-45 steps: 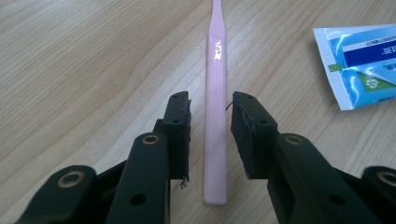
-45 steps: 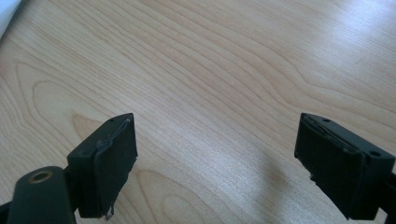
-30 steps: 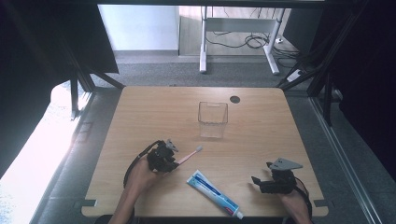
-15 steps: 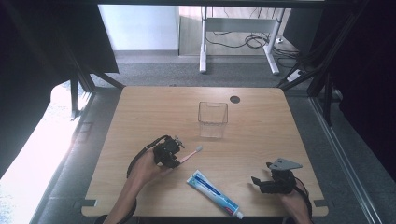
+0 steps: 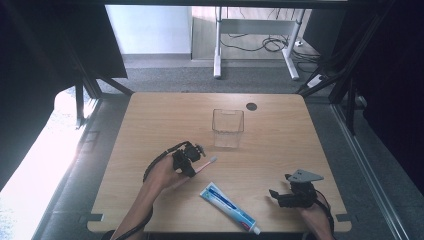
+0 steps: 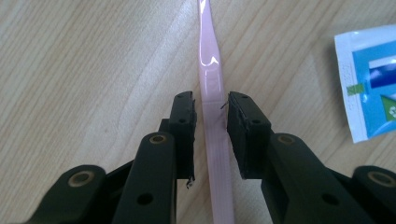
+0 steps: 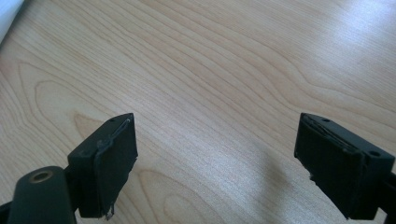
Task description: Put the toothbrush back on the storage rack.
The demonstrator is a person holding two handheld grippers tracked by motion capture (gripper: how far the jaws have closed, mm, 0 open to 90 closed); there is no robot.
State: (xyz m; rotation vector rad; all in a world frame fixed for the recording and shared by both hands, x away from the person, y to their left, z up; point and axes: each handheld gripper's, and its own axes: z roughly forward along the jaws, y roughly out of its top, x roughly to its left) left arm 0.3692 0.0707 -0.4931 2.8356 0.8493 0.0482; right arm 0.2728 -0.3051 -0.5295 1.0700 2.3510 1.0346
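The wooden worktop carried a clear square container toward its far middle and a blue-and-white toothpaste tube near the front edge. Between them, the left gripper held a pink toothbrush, its head pointing toward the container. In the left gripper view the fingers had just been closing and sat clenched around the toothbrush handle, slim gaps on either side, so the pinch looked light. The right gripper rested at the front right, its fingers released wide over bare wood. The step seemed to be carrying the toothbrush toward the container; next would come tipping it upright above the rim and letting go inside.
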